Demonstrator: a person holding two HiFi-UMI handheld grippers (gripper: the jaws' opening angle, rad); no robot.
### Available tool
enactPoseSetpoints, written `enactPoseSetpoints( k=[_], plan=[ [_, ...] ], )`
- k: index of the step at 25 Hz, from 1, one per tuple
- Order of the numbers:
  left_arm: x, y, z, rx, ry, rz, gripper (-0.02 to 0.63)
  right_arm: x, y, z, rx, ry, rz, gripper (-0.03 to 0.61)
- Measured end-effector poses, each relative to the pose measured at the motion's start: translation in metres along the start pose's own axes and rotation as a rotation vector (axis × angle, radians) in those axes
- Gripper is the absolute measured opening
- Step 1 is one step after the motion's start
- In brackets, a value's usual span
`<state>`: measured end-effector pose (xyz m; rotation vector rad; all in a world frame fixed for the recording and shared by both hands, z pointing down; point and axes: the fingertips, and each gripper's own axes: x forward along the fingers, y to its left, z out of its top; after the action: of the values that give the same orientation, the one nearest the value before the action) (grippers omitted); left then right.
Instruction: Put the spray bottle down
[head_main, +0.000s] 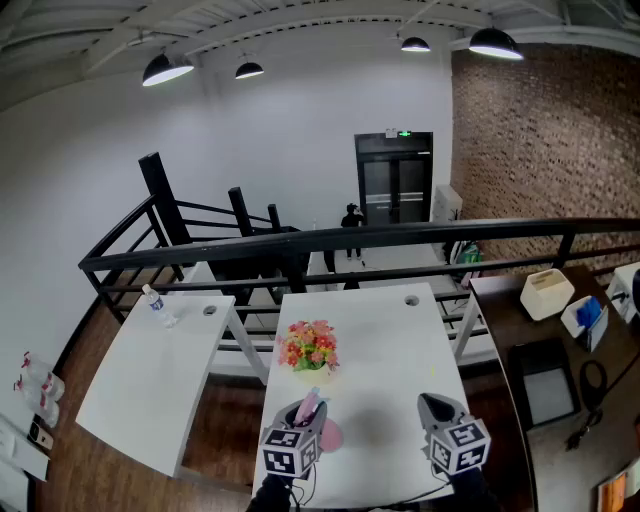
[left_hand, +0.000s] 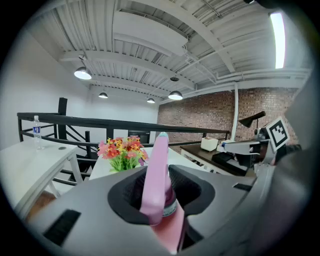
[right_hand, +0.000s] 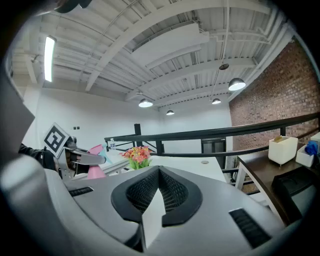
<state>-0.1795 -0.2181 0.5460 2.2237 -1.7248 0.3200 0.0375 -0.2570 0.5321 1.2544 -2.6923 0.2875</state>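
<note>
The left gripper (left_hand: 161, 176) pinches the pink spray bottle (left_hand: 156, 167) by its neck, the dark pads pressing on both sides just under the trigger head, so the bottle hangs upright with its nozzle pointing away toward the flowers (head_main: 309, 346). From the head view the bottle sits on the near side of the flowers, over the white table (head_main: 390, 340), close to the person; whether its base already touches the tabletop cannot be told, since the gripper body hides it. Holding it by the neck probably keeps the heavier body hanging straight, which would let it land flat on its base. The right gripper (head_main: 437, 405) has its jaws pressed together on nothing and waits to the right of the flowers, well apart from the bottle, most likely parked there because setting the bottle down needs only one hand. The bare tabletop in front of the flowers looks like the obvious spot for the bottle.
</note>
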Motion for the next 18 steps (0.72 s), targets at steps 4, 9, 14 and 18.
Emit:
enactPoseSetpoints(
  k=[4, 9, 14, 18],
  plan=[
    [0.013, 0.032, 0.009, 0.056, -0.025, 0.115, 0.123, 0.001, 0.001, 0.002, -0.008, -0.001, 0.001, -0.021],
    [0.031, 0.050, 0.008, 0.097, -0.039, 0.186, 0.123, -0.005, 0.001, 0.000, -0.003, 0.002, -0.010, -0.021],
    [0.047, 0.053, -0.007, 0.138, 0.002, 0.199, 0.123, -0.010, -0.005, -0.002, -0.004, 0.004, -0.030, -0.021],
    [0.050, 0.056, -0.016, 0.124, 0.010, 0.205, 0.124, -0.013, -0.008, -0.005, 0.000, 0.012, -0.040, -0.021]
  ],
)
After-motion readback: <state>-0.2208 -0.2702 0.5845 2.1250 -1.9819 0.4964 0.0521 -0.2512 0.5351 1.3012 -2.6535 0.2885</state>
